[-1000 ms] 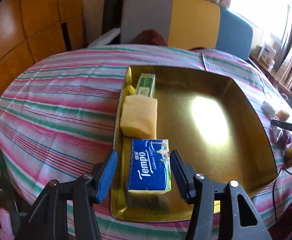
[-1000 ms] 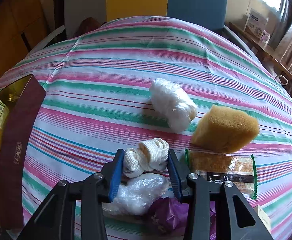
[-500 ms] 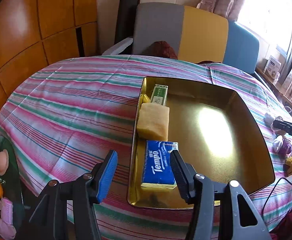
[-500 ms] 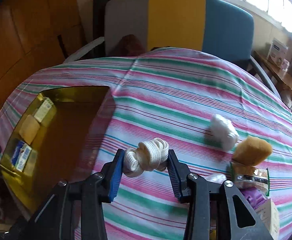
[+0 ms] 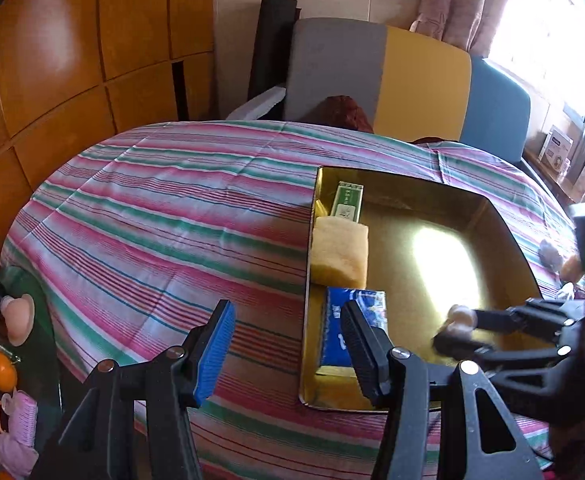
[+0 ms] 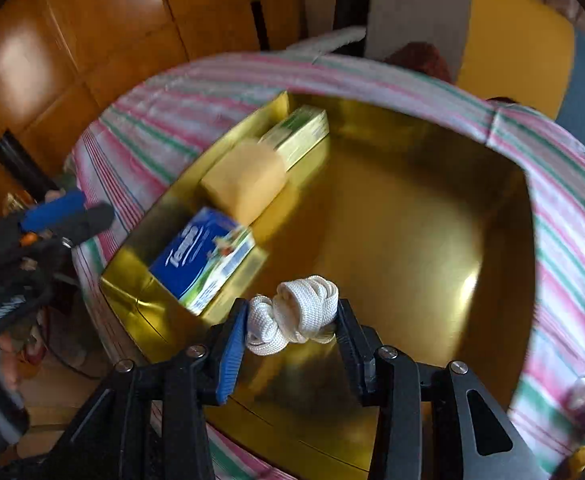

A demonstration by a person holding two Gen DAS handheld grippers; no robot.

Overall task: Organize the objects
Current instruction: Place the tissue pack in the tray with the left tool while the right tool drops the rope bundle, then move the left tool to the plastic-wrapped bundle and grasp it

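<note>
Over the striped desk, the left wrist view shows the left gripper with its jaws apart and nothing between them, hanging above the near left corner of the gold tray. Along the tray's left wall lie three things in a row: a green box at the far end, a yellow sponge in the middle, and a blue tissue pack nearest, partly hidden behind the right-hand finger. At the right edge, the right gripper reaches in over the tray floor, blurred, with something pale at its tip.

From the right wrist view, the right gripper has its jaws clamped on a knotted white rope, held above the near part of the gold tray and just beside the blue tissue pack. The yellow sponge and green box sit beyond it. The left gripper shows at the left edge, outside the tray wall.

Risks, as I judge them: the grip looks light, and the soft knot could slip out early and land on the tissue pack rather than on bare floor. A fast swing could also carry the fingers into the pack or the near wall and knock the tidy row askew. The two grippers are near each other at this corner and could collide.
</note>
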